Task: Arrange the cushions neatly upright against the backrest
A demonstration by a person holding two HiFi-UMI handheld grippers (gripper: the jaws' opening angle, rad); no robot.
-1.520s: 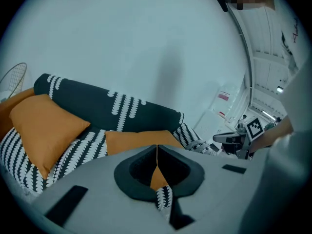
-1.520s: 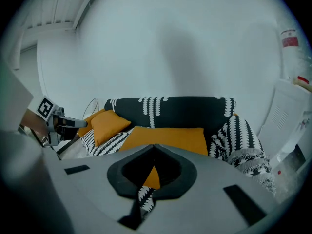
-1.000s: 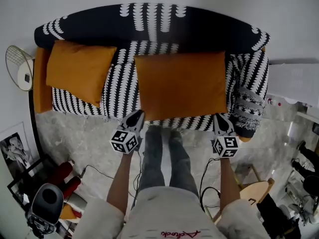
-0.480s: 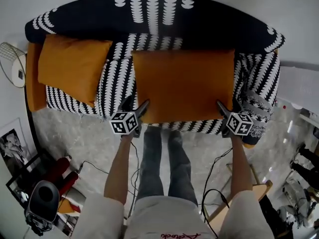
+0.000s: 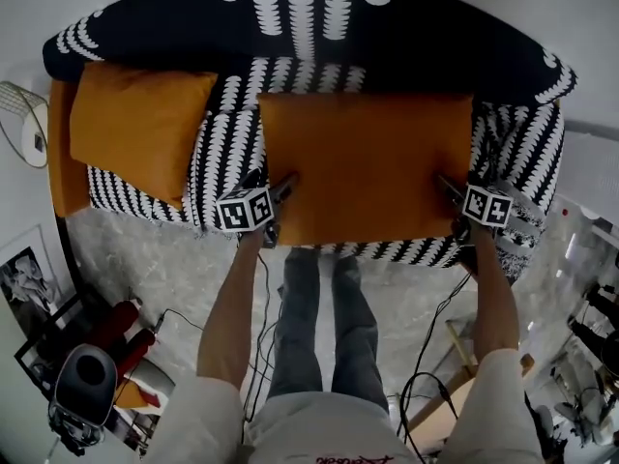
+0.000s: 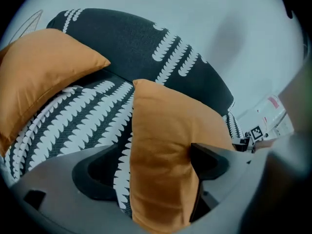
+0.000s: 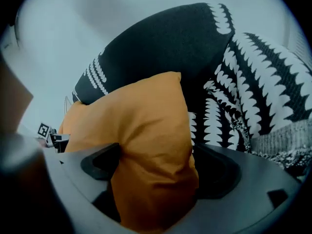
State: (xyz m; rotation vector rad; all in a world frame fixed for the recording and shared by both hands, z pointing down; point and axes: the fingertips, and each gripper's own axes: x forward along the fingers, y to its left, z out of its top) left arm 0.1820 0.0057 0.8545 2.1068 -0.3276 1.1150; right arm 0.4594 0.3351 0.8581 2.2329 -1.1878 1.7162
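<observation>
The patterned sofa is spread across the upper frame against a pale wall, with its backrest at the top. At centre the large orange cushion is set on the seat, long axis left to right, apparently leaned back. A smaller cushion is propped at upper left. The 2 short ends are straddled by the left gripper and the right gripper, equally near. Both sets of jaws have just been opening and are spread wide, with fabric between them but unclamped.

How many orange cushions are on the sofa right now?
2. A large orange cushion sits in the middle of the sofa; a smaller orange cushion is at its left end. The orange strip beside that one might be a third; I can't tell.
</observation>
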